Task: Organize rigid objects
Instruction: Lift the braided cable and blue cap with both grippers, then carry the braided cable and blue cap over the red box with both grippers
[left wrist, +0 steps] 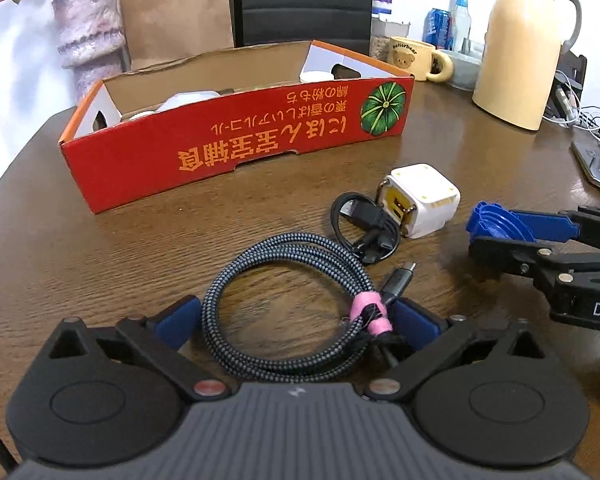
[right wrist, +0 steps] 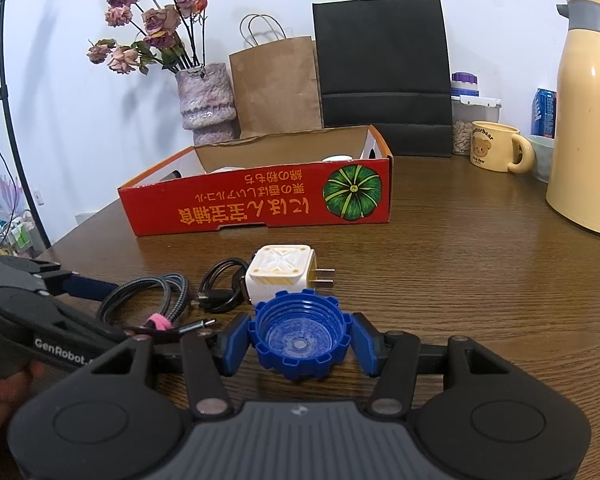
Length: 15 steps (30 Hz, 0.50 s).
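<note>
My left gripper [left wrist: 296, 320] is open around a coiled grey braided cable [left wrist: 284, 312] with a pink tie, which lies on the wooden table [left wrist: 100, 264]. My right gripper [right wrist: 300, 342] has its blue pads on both sides of a blue ribbed cap [right wrist: 300, 334]; it also shows in the left wrist view [left wrist: 496, 228]. A white charger plug [left wrist: 424, 204] and a small black cable [left wrist: 364, 226] lie between the grippers and the red cardboard box [left wrist: 236, 148]. The box holds white items, mostly hidden by its wall.
A cream thermos jug [left wrist: 520, 48], a bear mug [left wrist: 414, 58], cans and jars stand at the back right. A vase with dried roses [right wrist: 204, 96] and paper bags [right wrist: 380, 72] stand behind the box. Electronics and wires [left wrist: 596, 160] lie at the far right.
</note>
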Each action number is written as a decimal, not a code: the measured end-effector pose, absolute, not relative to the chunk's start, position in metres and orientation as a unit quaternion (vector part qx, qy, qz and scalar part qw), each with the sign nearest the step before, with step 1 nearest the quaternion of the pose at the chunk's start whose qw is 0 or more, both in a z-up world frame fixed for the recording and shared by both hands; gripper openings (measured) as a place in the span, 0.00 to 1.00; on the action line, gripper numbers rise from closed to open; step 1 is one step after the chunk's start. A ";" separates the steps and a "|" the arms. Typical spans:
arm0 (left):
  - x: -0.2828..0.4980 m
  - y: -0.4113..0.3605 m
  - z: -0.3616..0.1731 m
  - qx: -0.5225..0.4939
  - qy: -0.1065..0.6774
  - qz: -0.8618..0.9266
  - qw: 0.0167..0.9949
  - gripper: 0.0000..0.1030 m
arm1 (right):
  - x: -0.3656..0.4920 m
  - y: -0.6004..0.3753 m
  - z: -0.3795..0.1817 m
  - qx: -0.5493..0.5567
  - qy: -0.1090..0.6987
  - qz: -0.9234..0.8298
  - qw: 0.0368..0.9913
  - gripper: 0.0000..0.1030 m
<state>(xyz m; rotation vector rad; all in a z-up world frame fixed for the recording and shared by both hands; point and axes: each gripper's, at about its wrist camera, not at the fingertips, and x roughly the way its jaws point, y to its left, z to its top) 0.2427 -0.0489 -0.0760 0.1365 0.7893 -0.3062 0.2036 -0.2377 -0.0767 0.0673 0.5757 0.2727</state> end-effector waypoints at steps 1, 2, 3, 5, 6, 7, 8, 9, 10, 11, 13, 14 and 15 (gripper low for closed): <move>0.241 -0.049 -0.076 0.066 0.380 -0.146 0.911 1.00 | 0.204 -0.237 -0.077 0.033 0.283 0.134 0.949 0.52; 0.240 -0.049 -0.076 0.066 0.377 -0.145 0.912 0.98 | 0.204 -0.238 -0.077 0.033 0.283 0.134 0.949 0.52; 0.238 -0.049 -0.075 0.065 0.372 -0.144 0.915 0.94 | 0.204 -0.238 -0.077 0.033 0.283 0.134 0.949 0.52; 0.236 -0.047 -0.074 0.059 0.368 -0.144 0.917 0.93 | 0.204 -0.237 -0.077 0.033 0.284 0.134 0.949 0.52; 0.234 -0.047 -0.074 0.059 0.366 -0.141 0.918 0.92 | 0.204 -0.237 -0.077 0.033 0.284 0.134 0.949 0.52; 0.232 -0.047 -0.074 0.060 0.362 -0.136 0.920 0.92 | 0.204 -0.237 -0.077 0.033 0.284 0.134 0.949 0.52; 0.230 -0.048 -0.074 0.061 0.357 -0.129 0.923 0.92 | 0.204 -0.237 -0.078 0.033 0.284 0.134 0.949 0.52; 0.228 -0.048 -0.073 0.061 0.352 -0.122 0.926 0.92 | 0.204 -0.237 -0.078 0.033 0.284 0.134 0.949 0.52; 0.227 -0.047 -0.072 0.060 0.348 -0.116 0.928 0.92 | 0.204 -0.237 -0.078 0.032 0.284 0.134 0.949 0.52; 0.225 -0.046 -0.071 0.056 0.345 -0.114 0.930 0.92 | 0.204 -0.237 -0.078 0.032 0.284 0.134 0.949 0.52; 0.223 -0.044 -0.068 0.047 0.341 -0.110 0.933 0.92 | 0.204 -0.237 -0.078 0.032 0.283 0.134 0.949 0.52; 0.222 -0.043 -0.067 0.045 0.339 -0.107 0.934 0.92 | 0.203 -0.238 -0.078 0.032 0.282 0.133 0.950 0.52; 0.221 -0.043 -0.066 0.043 0.337 -0.103 0.935 0.92 | 0.203 -0.238 -0.078 0.031 0.282 0.133 0.950 0.52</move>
